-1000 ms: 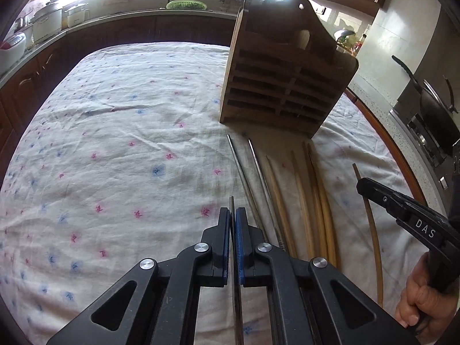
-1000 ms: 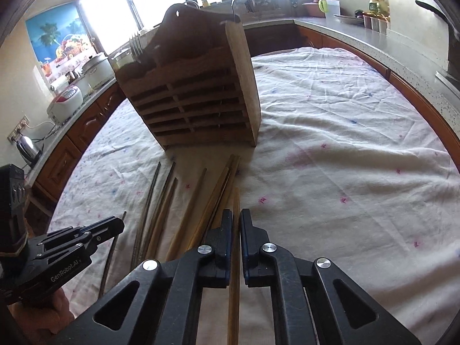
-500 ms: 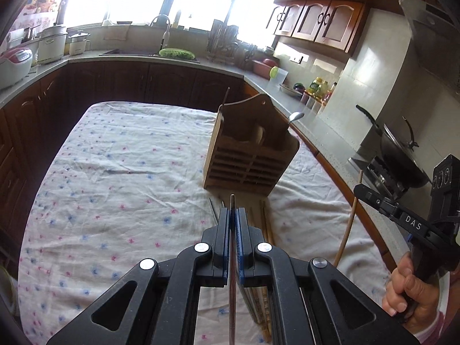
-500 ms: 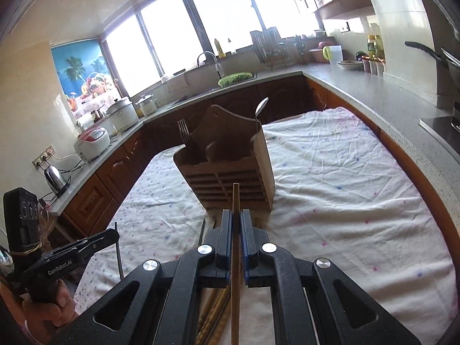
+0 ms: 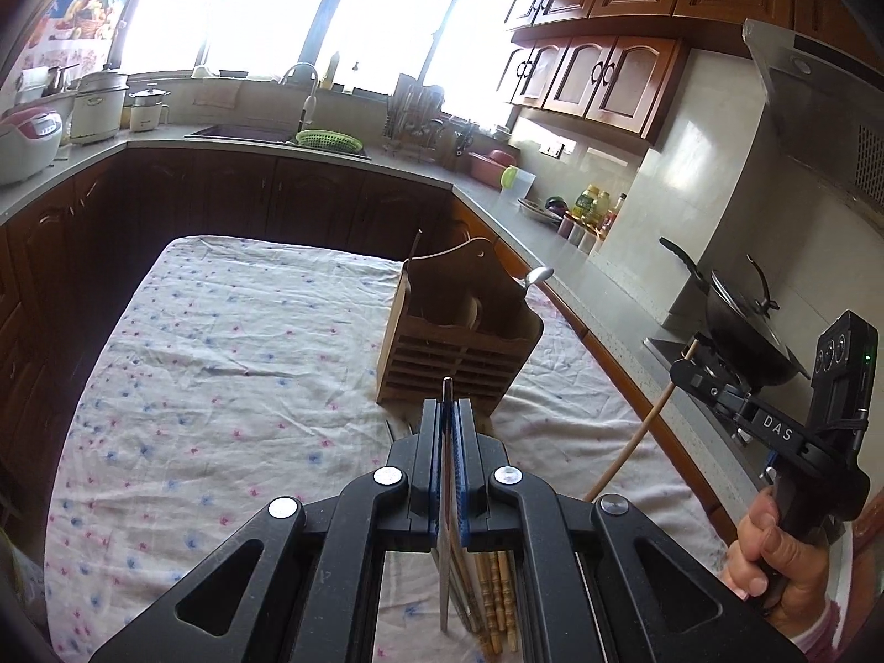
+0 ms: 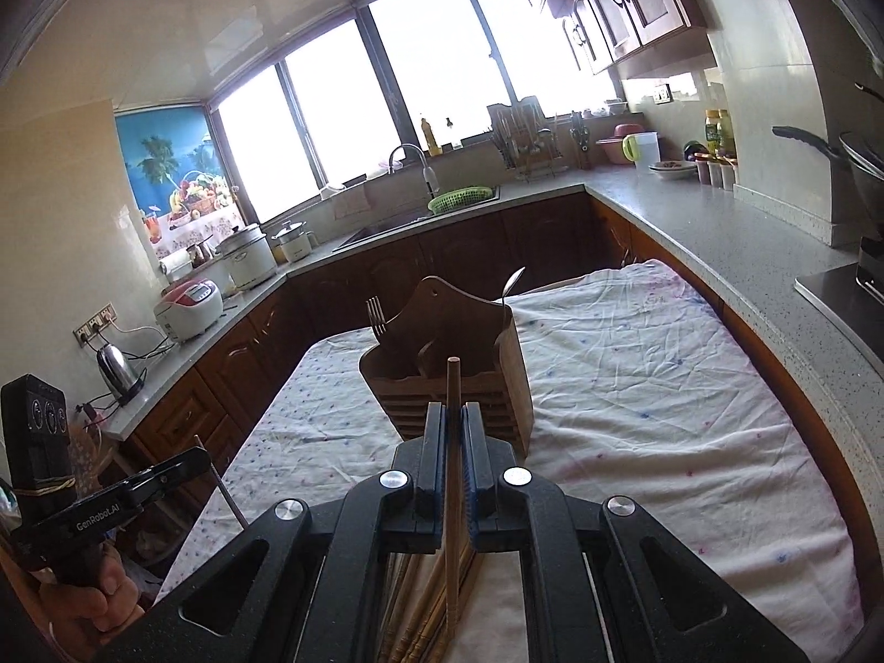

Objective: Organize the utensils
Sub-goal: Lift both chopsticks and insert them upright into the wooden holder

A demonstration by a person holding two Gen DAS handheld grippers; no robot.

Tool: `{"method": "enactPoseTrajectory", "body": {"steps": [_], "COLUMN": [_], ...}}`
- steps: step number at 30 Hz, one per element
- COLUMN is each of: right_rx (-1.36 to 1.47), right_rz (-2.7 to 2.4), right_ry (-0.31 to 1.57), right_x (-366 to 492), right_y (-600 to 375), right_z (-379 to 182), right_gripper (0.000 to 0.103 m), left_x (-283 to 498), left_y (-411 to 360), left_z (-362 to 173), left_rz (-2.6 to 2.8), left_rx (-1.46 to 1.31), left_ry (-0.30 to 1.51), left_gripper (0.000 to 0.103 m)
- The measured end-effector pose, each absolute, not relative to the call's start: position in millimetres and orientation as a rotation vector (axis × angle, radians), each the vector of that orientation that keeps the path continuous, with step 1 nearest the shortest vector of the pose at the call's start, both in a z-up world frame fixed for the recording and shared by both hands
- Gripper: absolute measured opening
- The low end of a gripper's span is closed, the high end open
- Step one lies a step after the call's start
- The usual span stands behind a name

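**Both grippers are up in the air with 1 chopstick each**

The left gripper (image 5: 447, 406) is clamping its jaws tight on a thin metal chopstick (image 5: 445, 552), which is running straight through between the pads and poking out a bit past the tips. The right gripper (image 6: 454, 409) is doing the same with a wooden chopstick (image 6: 453, 497), jaws squeezed shut on it, its end sticking up in front of the wooden holder (image 6: 447, 364).

That holder is standing upright on the flowery tablecloth (image 5: 221, 387), with a fork (image 6: 377, 316) and a spoon (image 6: 514, 279) already sitting in its back slots. The rest of the chopsticks (image 5: 494, 596) are lying in a bunch on the cloth just in front of the holder, under both grippers.

A hand (image 5: 773, 558) is gripping the right gripper's handle off to the side.
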State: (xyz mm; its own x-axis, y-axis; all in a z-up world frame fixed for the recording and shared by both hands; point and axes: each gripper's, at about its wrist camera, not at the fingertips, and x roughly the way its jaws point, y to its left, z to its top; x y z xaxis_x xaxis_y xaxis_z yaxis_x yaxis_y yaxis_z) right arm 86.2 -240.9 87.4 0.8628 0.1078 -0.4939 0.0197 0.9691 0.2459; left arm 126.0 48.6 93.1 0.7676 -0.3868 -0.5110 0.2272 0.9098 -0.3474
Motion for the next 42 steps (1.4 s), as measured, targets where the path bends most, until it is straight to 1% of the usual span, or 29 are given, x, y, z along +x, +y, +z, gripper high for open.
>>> {"method": "enactPoseTrajectory", "body": {"steps": [10,19,24,31,37,42], "right_rx": [0.243,0.229,0.223,0.222,0.222,0.231], "right_rz": [0.051,0.046,0.032,0.000,-0.034,-0.044], "right_ry": [0.498,0.431,0.364,0.273,0.230,0.223], "right_x": [89,105,122,158,188,212], "right_y": [-243,-247,-252,-261,-269,-273], "right_z": [98,122,144,175,178,164], "right_gripper": [0.005,0.005,0.005,0.005,0.005,0.005], "left_x": [131,147,164,208,247,277], "left_y": [49,51,53,48,39,25], "left_z": [106,125,145,176,170,138], "left_rz": [-0.337,-0.346,-0.341,-0.320,-0.307,-0.281], "left_rx": [-0.262,-0.241,-0.224,-0.209,-0.228,-0.235], "left_ry": [0.567,0.504,0.433,0.324,0.279,0.289], "left_gripper": [0.002,0.002,0.002,0.002,0.002,0.002]}}
